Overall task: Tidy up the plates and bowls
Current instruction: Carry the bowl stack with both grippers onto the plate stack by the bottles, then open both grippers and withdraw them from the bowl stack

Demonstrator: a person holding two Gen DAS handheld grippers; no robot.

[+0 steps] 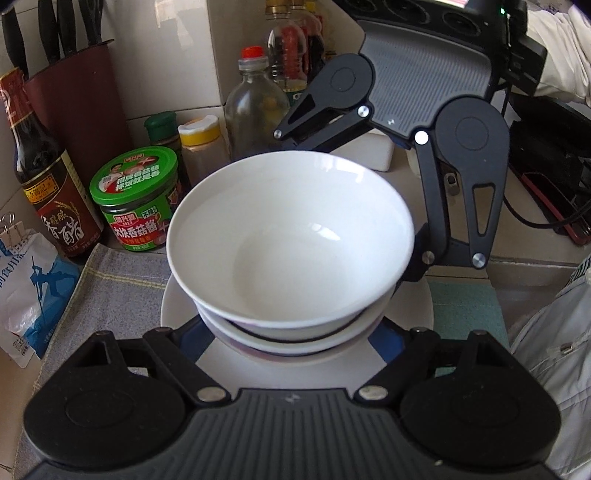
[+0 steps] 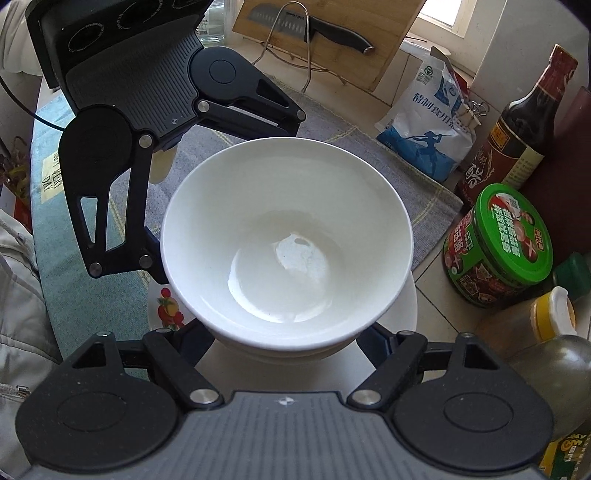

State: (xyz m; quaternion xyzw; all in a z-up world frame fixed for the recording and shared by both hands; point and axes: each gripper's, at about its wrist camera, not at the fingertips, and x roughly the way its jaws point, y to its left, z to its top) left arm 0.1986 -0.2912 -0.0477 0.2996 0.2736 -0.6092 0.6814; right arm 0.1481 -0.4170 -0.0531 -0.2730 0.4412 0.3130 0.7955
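Observation:
A white bowl (image 1: 291,236) tops a stack of bowls (image 1: 295,339) over a white plate (image 1: 173,310) on a grey cloth (image 1: 110,280). My left gripper (image 1: 288,332) reaches in from the near side. Its fingers (image 1: 188,328) pass under the top bowl's rim on either side of the lower bowls and appear to press them. From the opposite side my right gripper (image 2: 284,336) clasps the same stack (image 2: 284,350), and it also shows as the right gripper (image 1: 351,203) across the bowl. Under the rim, the pads are partly hidden. The plate (image 2: 406,306) has a fruit print on its left rim.
A green-lidded jar (image 1: 135,195), a dark vinegar bottle (image 1: 48,184), a knife block (image 1: 81,92), spice shakers and oil bottles (image 1: 255,107) crowd the wall side. A salt bag (image 2: 428,122) and a cutting board with a knife (image 2: 314,26) stand behind. A person's pale sleeve (image 1: 554,350) is beside a teal cloth (image 1: 465,306).

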